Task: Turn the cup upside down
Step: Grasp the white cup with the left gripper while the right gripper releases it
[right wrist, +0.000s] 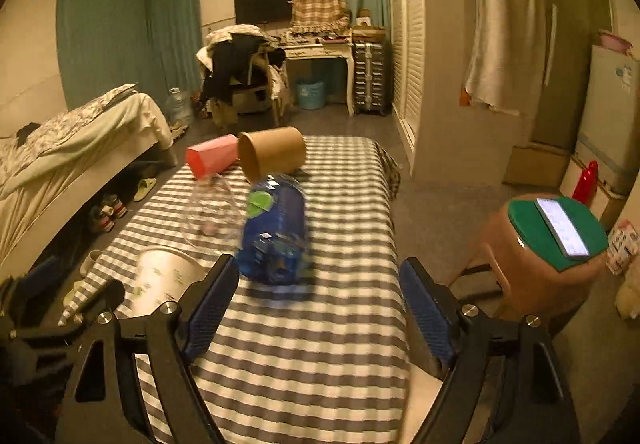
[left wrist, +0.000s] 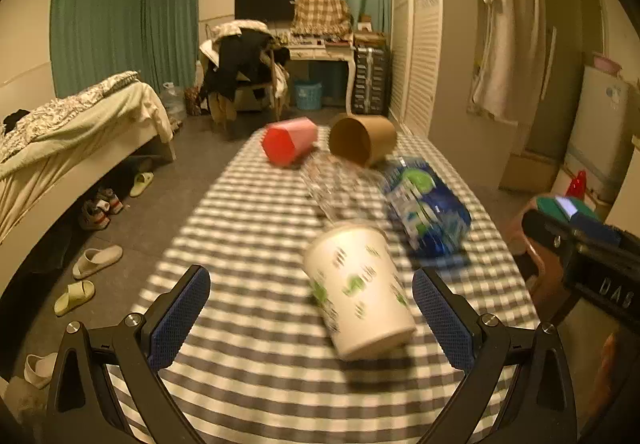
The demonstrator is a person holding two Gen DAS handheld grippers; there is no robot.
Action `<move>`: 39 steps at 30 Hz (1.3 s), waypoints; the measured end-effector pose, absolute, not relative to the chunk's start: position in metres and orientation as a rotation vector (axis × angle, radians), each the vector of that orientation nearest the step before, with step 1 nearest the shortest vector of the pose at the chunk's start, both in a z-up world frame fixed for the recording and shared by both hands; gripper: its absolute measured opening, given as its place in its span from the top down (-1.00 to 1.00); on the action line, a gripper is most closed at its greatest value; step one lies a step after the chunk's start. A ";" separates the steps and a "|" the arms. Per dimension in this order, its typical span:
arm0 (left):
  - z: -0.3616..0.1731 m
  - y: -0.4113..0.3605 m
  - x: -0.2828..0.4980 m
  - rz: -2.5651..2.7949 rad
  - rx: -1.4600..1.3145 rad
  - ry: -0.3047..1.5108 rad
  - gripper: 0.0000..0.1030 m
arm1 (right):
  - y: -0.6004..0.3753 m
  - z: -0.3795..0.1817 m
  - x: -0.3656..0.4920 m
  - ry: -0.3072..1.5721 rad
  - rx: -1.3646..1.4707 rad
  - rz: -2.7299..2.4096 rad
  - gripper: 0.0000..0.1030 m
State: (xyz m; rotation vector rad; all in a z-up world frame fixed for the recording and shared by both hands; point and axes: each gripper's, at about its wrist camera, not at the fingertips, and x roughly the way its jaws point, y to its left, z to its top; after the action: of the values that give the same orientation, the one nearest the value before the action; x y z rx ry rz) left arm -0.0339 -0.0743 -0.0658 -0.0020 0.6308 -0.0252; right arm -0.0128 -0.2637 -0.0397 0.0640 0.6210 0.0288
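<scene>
Several cups lie on their sides on a checked tablecloth [left wrist: 248, 228]. A white paper cup with green print [left wrist: 356, 288] lies nearest, between and just ahead of my open left gripper [left wrist: 312, 308]; it also shows in the right wrist view [right wrist: 164, 276]. A clear plastic cup [left wrist: 332, 183], a blue patterned cup [left wrist: 428, 203], a red cup [left wrist: 290, 139] and a brown paper cup [left wrist: 362, 139] lie farther back. My right gripper [right wrist: 320, 300] is open and empty, just short of the blue cup [right wrist: 276, 232].
A brown stool [right wrist: 532, 272] with a green lid and a phone [right wrist: 562, 228] stands right of the table. A bed [left wrist: 72, 139] and slippers [left wrist: 96, 262] are on the left. A desk, chair and wardrobe stand at the back.
</scene>
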 end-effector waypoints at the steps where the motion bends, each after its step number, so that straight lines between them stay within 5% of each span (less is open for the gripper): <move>1: -0.071 -0.078 -0.032 -0.031 -0.008 0.648 -1.00 | -0.269 -0.043 -0.013 0.628 0.080 0.026 -0.60; 13: -0.112 -0.115 -0.010 -0.039 -0.003 0.768 -0.96 | -0.309 -0.072 -0.011 0.663 0.155 0.000 -0.60; 16: -0.117 -0.115 -0.006 -0.041 -0.001 0.786 -0.75 | -0.315 -0.078 -0.007 0.676 0.168 -0.002 -0.60; 20: -0.121 -0.109 0.001 -0.051 -0.002 0.818 -0.19 | -0.316 -0.082 -0.002 0.687 0.172 -0.002 -0.60; 39: -0.070 -0.097 -0.001 -0.115 0.211 0.767 -0.16 | -0.315 -0.085 -0.001 0.690 0.184 0.014 -0.60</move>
State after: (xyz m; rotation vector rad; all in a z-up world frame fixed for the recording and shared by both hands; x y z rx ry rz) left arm -0.0005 -0.0967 -0.0705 0.2108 0.7668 -0.1153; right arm -0.0006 -0.3154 -0.0846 0.1844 0.6902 0.0144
